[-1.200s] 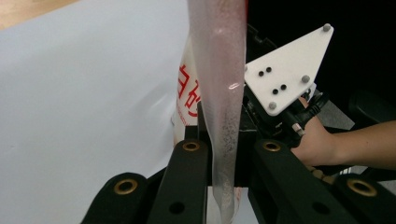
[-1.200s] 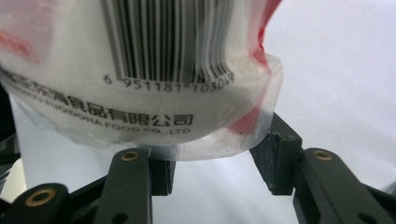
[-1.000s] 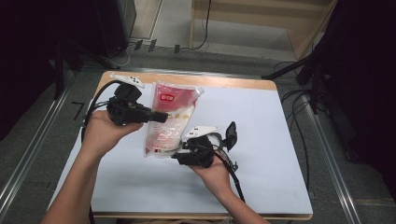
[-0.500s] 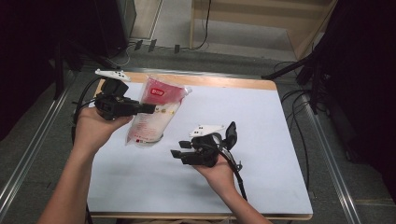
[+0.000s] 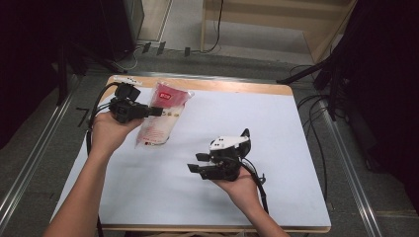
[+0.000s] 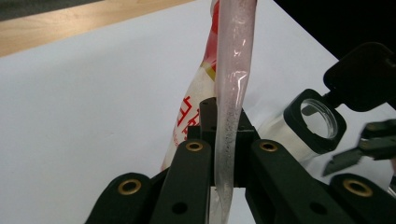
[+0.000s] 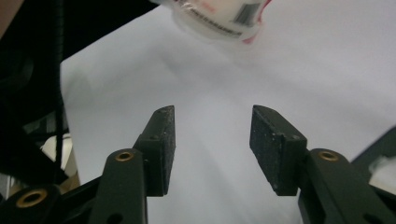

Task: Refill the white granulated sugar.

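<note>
Handover of a food pouch, high view and both gripper views. We see the left gripper [image 5: 154, 112] pinching the clear sealed edge of the pouch [image 5: 162, 120], its jaws pressed together on the film. Compared with a second ago, the pouch has travelled from the middle of the table [image 5: 276, 128] toward its far left corner, and the right gripper [image 5: 197, 163] has let go: its jaws have just been opening and now stand spread with nothing between them, well apart from the pouch. We judge the transfer complete, the left hand alone carrying the load. The pouch is soft, glossy plastic, flat and tapering, white with red print and a barcode; the gripper pads [image 7: 164, 140] are matte, gritty black blocks.
</note>
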The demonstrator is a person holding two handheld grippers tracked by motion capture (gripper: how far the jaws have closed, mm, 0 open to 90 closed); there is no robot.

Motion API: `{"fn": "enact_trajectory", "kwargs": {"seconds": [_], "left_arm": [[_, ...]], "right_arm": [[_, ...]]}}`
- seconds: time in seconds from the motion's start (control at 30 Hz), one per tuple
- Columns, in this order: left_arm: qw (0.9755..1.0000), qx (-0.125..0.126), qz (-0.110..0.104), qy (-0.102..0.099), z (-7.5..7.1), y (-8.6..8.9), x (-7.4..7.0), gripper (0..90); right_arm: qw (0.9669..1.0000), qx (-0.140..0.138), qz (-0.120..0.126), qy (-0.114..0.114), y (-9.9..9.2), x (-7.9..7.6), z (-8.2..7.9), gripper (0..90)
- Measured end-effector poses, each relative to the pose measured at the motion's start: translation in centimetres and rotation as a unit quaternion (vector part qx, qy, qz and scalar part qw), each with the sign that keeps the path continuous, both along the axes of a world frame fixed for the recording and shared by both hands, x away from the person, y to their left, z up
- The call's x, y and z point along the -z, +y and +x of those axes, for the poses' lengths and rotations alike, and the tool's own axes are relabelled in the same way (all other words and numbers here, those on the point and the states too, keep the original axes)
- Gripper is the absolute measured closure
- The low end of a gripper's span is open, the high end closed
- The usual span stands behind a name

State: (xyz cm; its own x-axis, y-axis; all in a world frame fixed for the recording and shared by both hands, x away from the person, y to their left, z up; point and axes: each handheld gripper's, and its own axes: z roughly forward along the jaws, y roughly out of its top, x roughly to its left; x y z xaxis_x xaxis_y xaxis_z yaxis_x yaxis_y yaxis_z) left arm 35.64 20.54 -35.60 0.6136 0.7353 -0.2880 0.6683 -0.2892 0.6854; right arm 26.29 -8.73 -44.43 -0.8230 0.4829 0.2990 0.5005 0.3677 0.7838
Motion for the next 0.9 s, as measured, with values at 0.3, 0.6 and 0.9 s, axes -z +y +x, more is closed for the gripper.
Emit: {"fn": "enact_trajectory", "kwargs": {"seconds": [0.3, 0.6, 0.9], "left_arm": [[0.9989, 0.003, 0.029, -0.038, 1.2, -0.7, 2.4, 89.3], [0.9994, 0.012, -0.008, -0.031, 1.3, 1.4, 3.6, 87.9], [0.9994, 0.003, -0.011, -0.032, -0.1, 2.7, 3.9, 85.8]], "right_arm": [[0.9999, -0.007, -0.005, -0.006, -2.7, 0.2, -1.7, 50.4], [1.0000, 0.004, 0.001, 0.005, -5.1, -0.1, -1.4, 49.4], [0.9999, 0.007, -0.002, 0.010, -6.0, -0.1, -1.3, 49.4]]}}
